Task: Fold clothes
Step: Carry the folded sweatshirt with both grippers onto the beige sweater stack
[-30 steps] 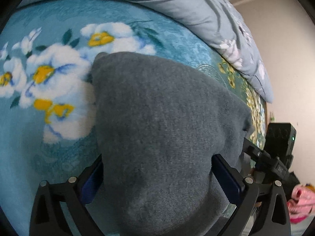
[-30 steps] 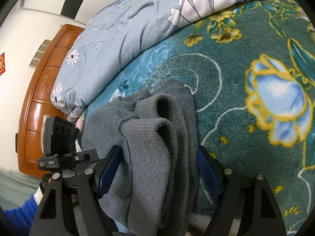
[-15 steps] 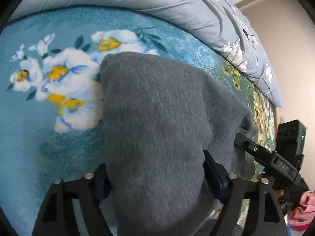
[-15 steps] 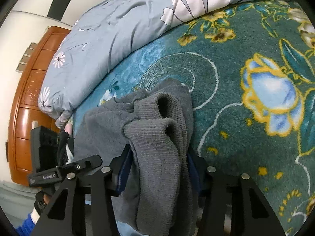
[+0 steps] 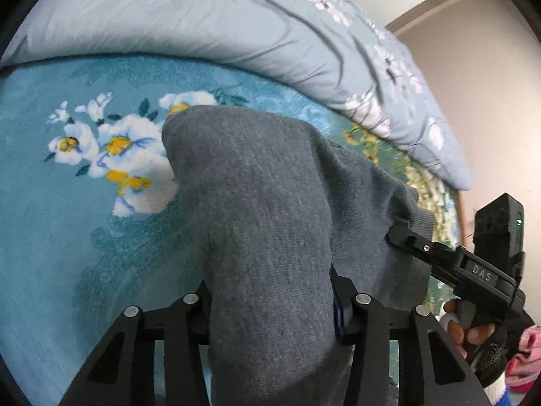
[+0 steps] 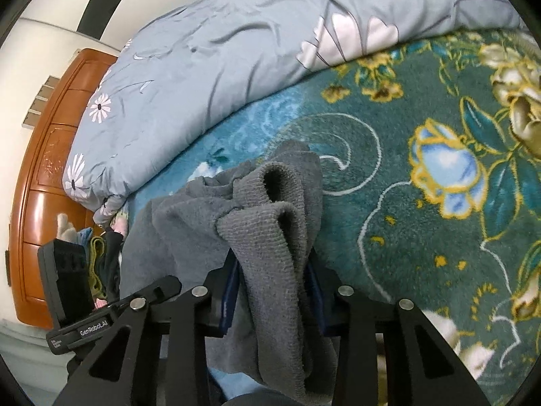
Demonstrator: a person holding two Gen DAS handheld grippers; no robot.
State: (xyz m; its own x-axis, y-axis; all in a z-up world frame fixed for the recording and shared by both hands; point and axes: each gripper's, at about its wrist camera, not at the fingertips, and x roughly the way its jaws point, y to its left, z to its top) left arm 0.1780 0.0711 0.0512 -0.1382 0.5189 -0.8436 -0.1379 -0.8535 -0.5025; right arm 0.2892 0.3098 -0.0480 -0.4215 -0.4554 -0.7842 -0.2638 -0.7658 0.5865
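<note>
A: Starting on the left, the left gripper point(image 5: 270, 308) has its jaws closed tight on a thick bunch of the grey sweater point(image 5: 257, 209), which lies over the floral blanket point(image 5: 67, 223) on the bed, near the front edge.

B: That bunch looks bulky. If several layers are pinched together, I'd guess a lift drags the whole garment rather than one edge, and the fold comes out lumpy.

A: Over to the right, the right gripper point(image 6: 274, 291) has its jaws clamped on the ribbed cuff end of the sweater point(image 6: 270, 237), and the knit is rumpled just beyond it.

B: A stretchy knit may slip out of that pinch if the two hands pull apart. The grey quilt point(image 6: 209, 67) is heaped along the far side, so a long sweep could snag there.
</note>
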